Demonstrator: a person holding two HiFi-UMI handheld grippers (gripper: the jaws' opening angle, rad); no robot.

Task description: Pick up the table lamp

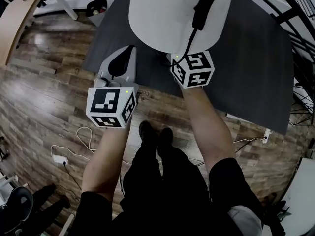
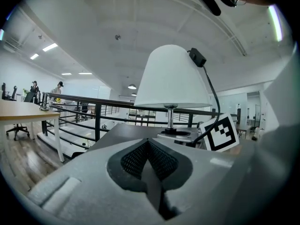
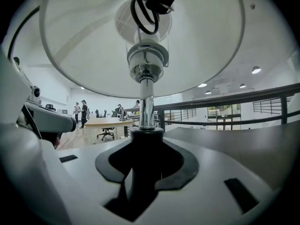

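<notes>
Jaws of right gripper (image 3: pixel 143 142) on table lamp (image 3: pixel 146 104) stem, white shade (image 3: pixel 211 46)

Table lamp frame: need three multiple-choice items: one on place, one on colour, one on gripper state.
1. Where is the table lamp?
A. on the wood floor
B. on the dark table
C. on an office chair

2. What colour is the lamp shade?
A. white
B. red
C. green

3. What is the right gripper doing?
A. hanging wide open, far from the lamp
B. gripping a mug
C. closed round the bottom of the lamp's stem

Answers:
1 B: the left gripper view shows the lamp's base on the grey tabletop.
2 A: the shade is plain white in all three views.
3 C: the right gripper view shows the stem's black collar seated between the jaws.
</notes>
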